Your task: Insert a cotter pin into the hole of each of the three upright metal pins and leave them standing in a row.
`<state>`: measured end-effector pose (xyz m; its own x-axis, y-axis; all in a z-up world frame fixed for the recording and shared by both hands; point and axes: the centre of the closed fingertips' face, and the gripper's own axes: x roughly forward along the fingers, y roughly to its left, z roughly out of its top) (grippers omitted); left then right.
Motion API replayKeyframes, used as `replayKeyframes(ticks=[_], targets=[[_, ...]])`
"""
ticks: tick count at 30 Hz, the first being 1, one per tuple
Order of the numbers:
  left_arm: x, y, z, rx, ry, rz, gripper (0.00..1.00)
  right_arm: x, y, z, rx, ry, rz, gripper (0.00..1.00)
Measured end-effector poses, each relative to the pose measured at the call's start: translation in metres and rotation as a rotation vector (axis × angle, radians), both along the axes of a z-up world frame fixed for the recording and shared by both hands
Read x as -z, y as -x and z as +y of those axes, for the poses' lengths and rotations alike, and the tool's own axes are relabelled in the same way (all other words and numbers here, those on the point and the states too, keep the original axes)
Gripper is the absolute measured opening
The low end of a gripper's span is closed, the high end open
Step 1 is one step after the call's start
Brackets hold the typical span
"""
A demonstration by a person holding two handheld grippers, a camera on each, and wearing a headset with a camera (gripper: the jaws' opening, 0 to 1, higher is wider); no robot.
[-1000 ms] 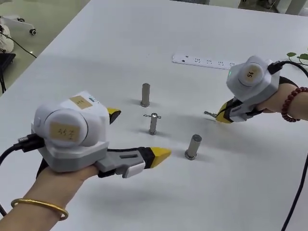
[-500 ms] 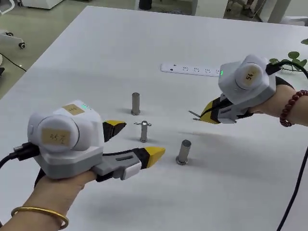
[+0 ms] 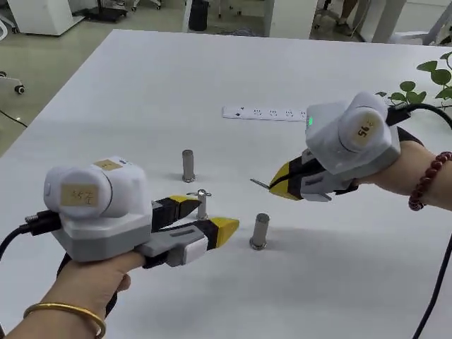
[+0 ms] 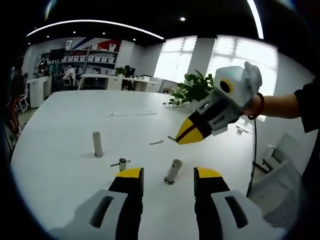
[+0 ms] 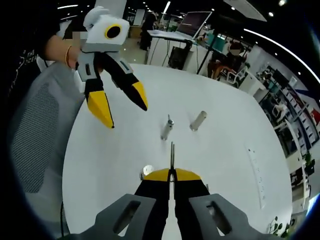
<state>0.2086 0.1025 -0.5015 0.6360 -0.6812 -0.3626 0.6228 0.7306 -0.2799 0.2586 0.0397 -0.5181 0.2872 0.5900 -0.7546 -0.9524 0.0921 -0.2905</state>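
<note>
Three upright metal pins stand on the white table (image 3: 127,99): the far pin (image 3: 188,165), the middle pin (image 3: 202,201) with a cotter pin through its top, and the near pin (image 3: 260,232). My left gripper (image 3: 207,214) is open, its fingers either side of the middle pin, which they partly hide. In the left gripper view the near pin (image 4: 173,171) stands just ahead of the open jaws. My right gripper (image 3: 279,185) hovers above and right of the near pin, shut on a thin cotter pin (image 5: 172,155) that sticks out forward.
A white power strip (image 3: 265,113) lies at the back of the table. A green plant (image 3: 424,85) is at the far right edge. A loose cotter pin (image 4: 156,142) lies on the table beyond the pins. Office desks and chairs stand around.
My right gripper has carried the cotter pin left and nearer, toward the near pin. My left gripper has moved in around the middle pin. The head view has tilted up.
</note>
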Motion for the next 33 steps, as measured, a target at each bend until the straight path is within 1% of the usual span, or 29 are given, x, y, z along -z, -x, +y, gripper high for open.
replayKeyframes(ticks=[1, 2, 5, 6, 9, 10, 11, 12, 16, 19, 24, 27, 29, 33], targets=[[0.0, 0.0, -0.002, 0.004, 0.0, 0.003, 0.35, 0.0, 0.002, 0.0, -0.015, 0.009, -0.012, 0.0], [0.0, 0.001, -0.004, 0.009, 0.0, 0.007, 0.34, -0.002, 0.007, 0.001, -0.022, 0.013, -0.015, 0.0], [0.002, 0.004, -0.009, 0.021, -0.012, 0.023, 0.34, -0.003, 0.013, 0.003, -0.046, 0.0, -0.009, 0.0], [0.003, 0.005, -0.01, 0.024, -0.013, 0.028, 0.33, -0.004, 0.019, 0.005, -0.068, -0.002, -0.02, 0.0], [0.003, 0.007, -0.014, 0.034, -0.008, 0.039, 0.32, -0.005, 0.033, 0.008, -0.101, -0.001, -0.022, 0.0], [0.003, 0.008, -0.015, 0.037, -0.008, 0.042, 0.31, -0.006, 0.038, 0.01, -0.112, -0.005, -0.02, 0.0], [0.003, 0.009, -0.016, 0.044, -0.005, 0.046, 0.3, -0.006, 0.04, 0.01, -0.115, -0.006, -0.019, 0.0], [0.003, 0.009, -0.017, 0.045, -0.004, 0.047, 0.29, -0.007, 0.046, 0.012, -0.127, -0.008, -0.019, 0.0], [0.002, 0.012, -0.022, 0.052, 0.024, 0.066, 0.25, -0.007, 0.057, 0.015, -0.154, -0.002, -0.02, 0.0], [0.001, 0.013, -0.025, 0.061, 0.038, 0.069, 0.21, -0.007, 0.064, 0.017, -0.178, -0.006, -0.021, 0.0], [-0.001, 0.017, -0.03, 0.079, 0.059, 0.074, 0.14, -0.009, 0.072, 0.021, -0.205, -0.013, -0.026, 0.0], [-0.002, 0.019, -0.032, 0.089, 0.072, 0.079, 0.12, -0.009, 0.072, 0.023, -0.209, -0.016, -0.032, 0.0], [-0.002, 0.02, -0.034, 0.096, 0.075, 0.077, 0.09, -0.01, 0.073, 0.023, -0.212, -0.016, -0.036, 0.0], [-0.002, 0.022, -0.035, 0.099, 0.081, 0.08, 0.06, -0.009, 0.075, 0.023, -0.225, -0.005, -0.042, 0.0]])
